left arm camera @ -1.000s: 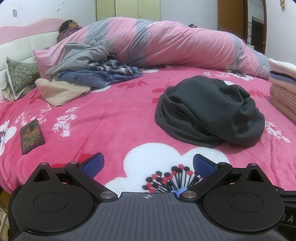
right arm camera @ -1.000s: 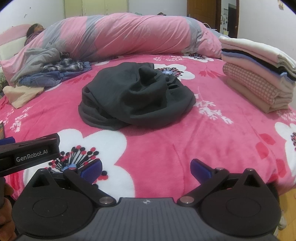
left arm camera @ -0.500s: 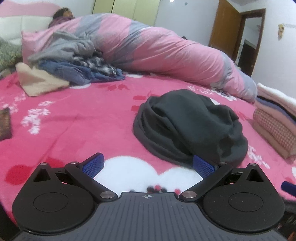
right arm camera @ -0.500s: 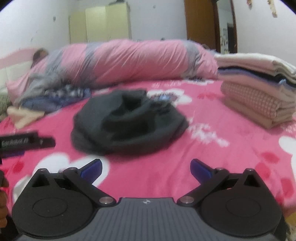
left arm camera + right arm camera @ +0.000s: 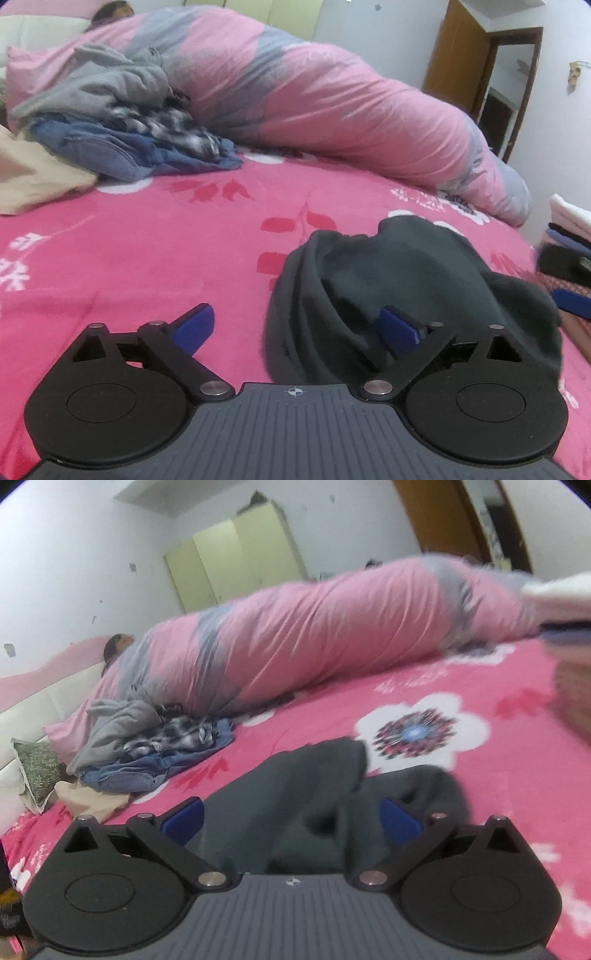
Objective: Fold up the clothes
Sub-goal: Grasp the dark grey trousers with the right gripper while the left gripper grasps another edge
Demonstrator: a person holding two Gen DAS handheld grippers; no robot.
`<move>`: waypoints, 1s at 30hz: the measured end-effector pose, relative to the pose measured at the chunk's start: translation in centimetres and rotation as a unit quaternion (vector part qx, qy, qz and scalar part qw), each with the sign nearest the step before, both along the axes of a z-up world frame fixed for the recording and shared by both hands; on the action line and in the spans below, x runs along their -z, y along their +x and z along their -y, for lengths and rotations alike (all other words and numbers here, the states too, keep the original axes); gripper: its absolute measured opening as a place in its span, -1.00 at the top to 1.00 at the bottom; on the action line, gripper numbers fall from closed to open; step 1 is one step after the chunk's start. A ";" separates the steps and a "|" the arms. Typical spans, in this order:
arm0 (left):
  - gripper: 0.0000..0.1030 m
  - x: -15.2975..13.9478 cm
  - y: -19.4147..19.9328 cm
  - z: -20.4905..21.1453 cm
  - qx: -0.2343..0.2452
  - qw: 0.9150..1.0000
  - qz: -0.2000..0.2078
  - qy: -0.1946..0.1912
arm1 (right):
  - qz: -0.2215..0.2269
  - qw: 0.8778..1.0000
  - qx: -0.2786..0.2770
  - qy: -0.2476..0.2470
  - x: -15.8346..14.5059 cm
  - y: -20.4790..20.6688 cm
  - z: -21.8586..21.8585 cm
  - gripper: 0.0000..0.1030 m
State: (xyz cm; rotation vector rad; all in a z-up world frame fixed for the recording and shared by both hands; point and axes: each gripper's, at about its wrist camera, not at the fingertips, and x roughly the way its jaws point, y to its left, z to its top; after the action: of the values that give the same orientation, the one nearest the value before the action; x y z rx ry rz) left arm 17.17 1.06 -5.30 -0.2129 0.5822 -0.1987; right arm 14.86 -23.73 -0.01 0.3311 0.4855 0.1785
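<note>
Left wrist cam: left tongs [image 5: 297, 326] wide, dark top [image 5: 424, 280] by right tip. Right tongs [image 5: 291, 818] wide w/ top between.

Left gripper [image 5: 297, 328] fingers spread wide, right gripper [image 5: 291, 818] likewise, both low

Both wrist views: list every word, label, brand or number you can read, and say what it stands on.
None: neither view shows readable text.
The left gripper and the right gripper each carry only a small crosshair mark on the body, no letters.
The pink bedspread bears printed flowers only.
</note>
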 end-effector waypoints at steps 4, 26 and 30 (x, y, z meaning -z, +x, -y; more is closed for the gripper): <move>0.01 0.1 -0.4 0.3 0.012 1.000 0.001 -0.001 | -0.040 0.999 -0.011 0.015 1.7 3.3 -0.7 -0.46; 0.96 -0.4 -11.0 -0.1 0.100 0.995 -0.016 0.017 | -0.036 0.996 -0.080 0.002 1.6 -13.6 -0.6 0.99; 0.91 -0.3 -11.3 -1.2 0.095 0.994 -0.042 0.018 | -0.067 0.993 -0.101 0.010 3.4 -16.9 -0.7 0.99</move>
State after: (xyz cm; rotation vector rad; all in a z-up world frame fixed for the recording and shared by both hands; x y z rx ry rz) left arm 5.86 2.26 -5.04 -0.1320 0.6890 -0.3645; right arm -2.08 -23.08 -3.38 0.3140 0.6513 0.3594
